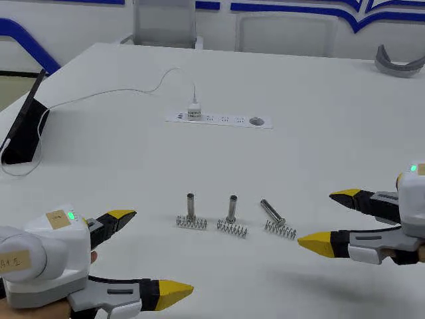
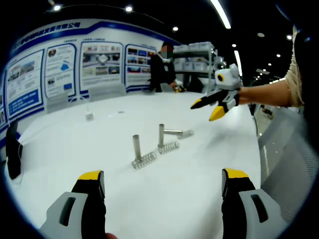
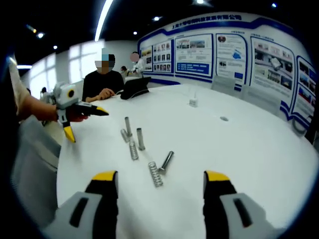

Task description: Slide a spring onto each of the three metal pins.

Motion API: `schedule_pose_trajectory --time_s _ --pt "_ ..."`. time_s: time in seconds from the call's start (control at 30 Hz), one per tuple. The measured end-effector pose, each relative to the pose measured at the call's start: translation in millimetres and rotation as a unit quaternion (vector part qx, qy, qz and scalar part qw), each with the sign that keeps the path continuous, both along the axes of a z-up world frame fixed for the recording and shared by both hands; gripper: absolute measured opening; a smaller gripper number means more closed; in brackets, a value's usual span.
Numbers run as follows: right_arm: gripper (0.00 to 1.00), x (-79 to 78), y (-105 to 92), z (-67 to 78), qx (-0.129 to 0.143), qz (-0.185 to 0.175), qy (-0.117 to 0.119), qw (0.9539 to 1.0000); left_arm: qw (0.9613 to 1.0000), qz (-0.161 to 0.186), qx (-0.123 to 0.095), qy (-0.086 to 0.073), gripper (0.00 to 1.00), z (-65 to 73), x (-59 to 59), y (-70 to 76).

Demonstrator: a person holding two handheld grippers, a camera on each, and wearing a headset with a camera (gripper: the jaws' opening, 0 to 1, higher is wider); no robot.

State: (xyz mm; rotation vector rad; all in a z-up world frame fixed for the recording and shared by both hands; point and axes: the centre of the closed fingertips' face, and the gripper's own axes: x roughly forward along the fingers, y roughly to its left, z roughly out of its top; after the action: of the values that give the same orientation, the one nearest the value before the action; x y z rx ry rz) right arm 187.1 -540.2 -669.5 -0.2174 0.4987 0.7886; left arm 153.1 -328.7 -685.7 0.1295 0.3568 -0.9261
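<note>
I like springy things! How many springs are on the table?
3 springs: one before the left upright pin, one before the middle upright pin, one by the tipped-over pin.

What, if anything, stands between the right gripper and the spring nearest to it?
Nothing visible does. Bare white table separates the open right gripper from the nearest spring. The lying pin rests just behind that spring, out of the path.

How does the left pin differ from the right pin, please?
The left pin stands upright; the right pin lies on its side. The left pin is nearer the left tongs, the right pin nearer the right tongs. Both are bare, a spring beside each.
</note>
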Motion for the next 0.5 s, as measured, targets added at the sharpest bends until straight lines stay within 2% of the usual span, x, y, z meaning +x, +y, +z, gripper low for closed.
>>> schedule_pose_trajectory --time_s 0.5 --pt "0.43 37.5 17.4 -8.9 -0.022 -0.033 0.033 0.9987 1.0000 0.001 0.000 -0.001 0.98 -0.2 0.5 -1.2"
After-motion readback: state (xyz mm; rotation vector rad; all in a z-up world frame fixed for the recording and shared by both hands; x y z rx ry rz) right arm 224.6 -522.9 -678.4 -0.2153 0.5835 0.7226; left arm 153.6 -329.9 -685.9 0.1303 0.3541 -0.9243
